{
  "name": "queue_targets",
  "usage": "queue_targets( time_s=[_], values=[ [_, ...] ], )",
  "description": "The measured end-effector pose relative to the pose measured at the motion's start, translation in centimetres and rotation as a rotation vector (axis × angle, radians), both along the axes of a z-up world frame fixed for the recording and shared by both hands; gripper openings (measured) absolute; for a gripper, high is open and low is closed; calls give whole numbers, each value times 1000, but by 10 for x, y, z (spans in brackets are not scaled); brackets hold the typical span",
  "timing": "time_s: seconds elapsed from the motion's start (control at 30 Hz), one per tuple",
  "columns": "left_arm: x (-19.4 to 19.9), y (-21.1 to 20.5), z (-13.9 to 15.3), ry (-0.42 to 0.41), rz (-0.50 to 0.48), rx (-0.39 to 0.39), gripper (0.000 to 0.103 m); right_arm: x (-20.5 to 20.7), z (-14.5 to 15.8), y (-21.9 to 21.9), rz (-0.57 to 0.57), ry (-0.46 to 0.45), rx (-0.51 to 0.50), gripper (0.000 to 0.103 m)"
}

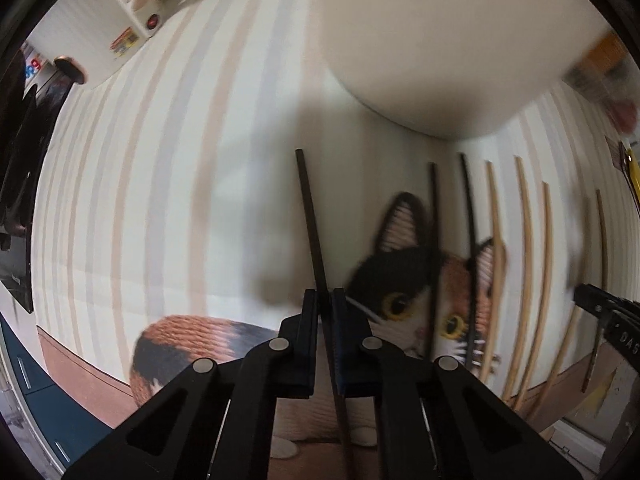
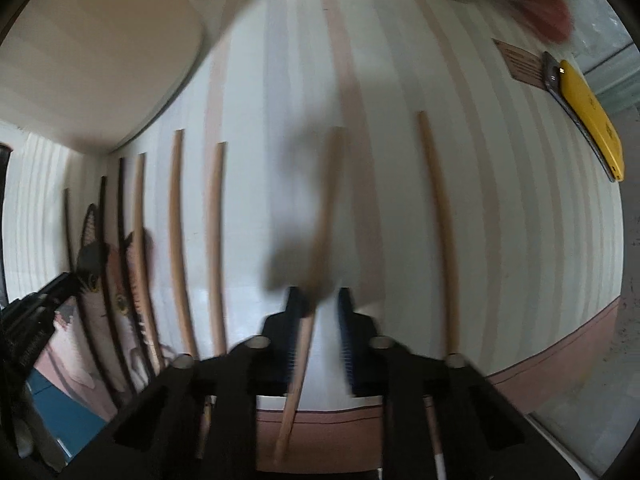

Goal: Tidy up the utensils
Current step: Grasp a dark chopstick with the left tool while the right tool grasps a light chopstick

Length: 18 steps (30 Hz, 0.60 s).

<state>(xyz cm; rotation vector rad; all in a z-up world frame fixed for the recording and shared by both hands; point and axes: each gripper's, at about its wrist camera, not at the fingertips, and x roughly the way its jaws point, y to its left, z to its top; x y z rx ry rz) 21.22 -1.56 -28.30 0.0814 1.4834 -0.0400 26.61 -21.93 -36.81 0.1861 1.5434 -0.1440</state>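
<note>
My left gripper (image 1: 325, 300) is shut on a black chopstick (image 1: 310, 216) and holds it above the striped mat with a cat picture (image 1: 404, 280). Two more black chopsticks (image 1: 434, 240) and several wooden chopsticks (image 1: 528, 248) lie in a row to its right. My right gripper (image 2: 320, 300) has its jaws a little apart around a blurred wooden chopstick (image 2: 320, 248) that runs between them; whether it is gripped I cannot tell. More wooden chopsticks (image 2: 216, 248) lie to its left, and one (image 2: 440, 216) lies to its right. The left gripper's tip (image 2: 52, 292) shows at the left edge.
A large white curved object (image 1: 440, 40) stands at the back of the mat, also in the right wrist view (image 2: 92, 52). A yellow and black device (image 2: 588, 112) lies at the mat's far right. The table edge runs along the front (image 2: 560, 368).
</note>
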Motion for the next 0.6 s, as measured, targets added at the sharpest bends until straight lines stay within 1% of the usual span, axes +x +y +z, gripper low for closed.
queue_targets(
  time_s=[0.13,0.23,0.3,0.37,0.43,0.5,0.6],
  values=[
    [5,13,0,16,21,-32,5,7,-1,-13,-4,4,13,9],
    [8,22,-1,40,26,-53,7,13,-2,-11,29,5,10,9],
    [5,26,-3,66,27,-71,9,17,-4,-4,43,24,15,10],
    [2,27,-3,71,21,-66,9,17,-6,-5,34,59,38,14],
    [-4,26,-4,67,19,-49,9,18,-7,-4,25,63,53,15],
    [-5,22,-6,58,26,-28,9,16,-6,-6,33,53,39,15],
    [-3,16,-6,51,29,-5,6,12,-5,7,58,45,-6,17]
  ],
)
